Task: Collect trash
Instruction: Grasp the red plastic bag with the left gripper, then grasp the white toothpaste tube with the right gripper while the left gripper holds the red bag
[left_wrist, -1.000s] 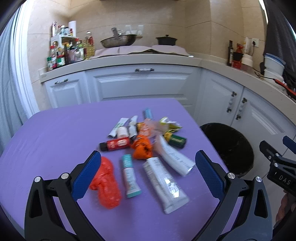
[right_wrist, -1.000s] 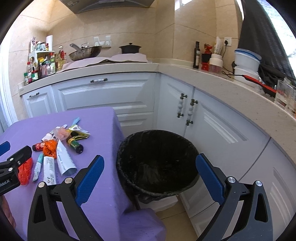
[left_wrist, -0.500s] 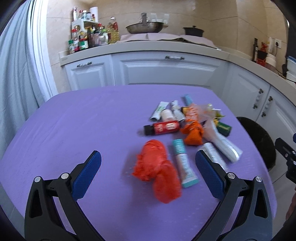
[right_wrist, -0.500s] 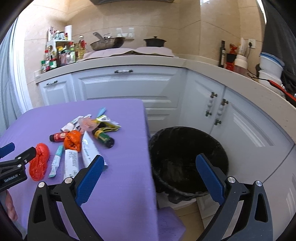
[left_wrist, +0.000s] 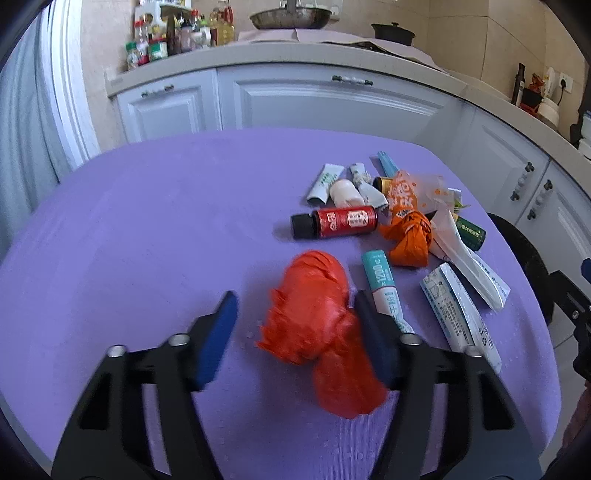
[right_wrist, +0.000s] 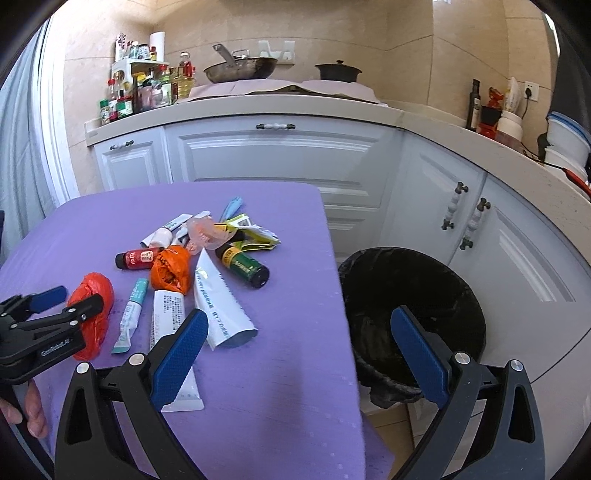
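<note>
A crumpled red plastic bag (left_wrist: 317, 325) lies on the purple table (left_wrist: 147, 240). My left gripper (left_wrist: 295, 332) is open with its fingers on either side of the bag, the right finger touching it; it also shows in the right wrist view (right_wrist: 62, 301). Beyond the bag lie a red bottle (left_wrist: 334, 221), an orange bag (left_wrist: 408, 236), a teal tube (left_wrist: 384, 288), white tubes (left_wrist: 458, 310) and a green bottle (right_wrist: 243, 266). My right gripper (right_wrist: 299, 354) is open and empty over the table's right edge, beside the black-lined trash bin (right_wrist: 410, 314).
White kitchen cabinets (right_wrist: 280, 162) run behind and to the right of the table. The counter holds spice bottles (right_wrist: 140, 92), a wok (right_wrist: 240, 70) and a black pot (right_wrist: 338, 70). The bin stands on the floor between table and cabinets.
My left gripper has moved forward and down over the red bag and narrowed around it. The right gripper has swung left toward the table.
</note>
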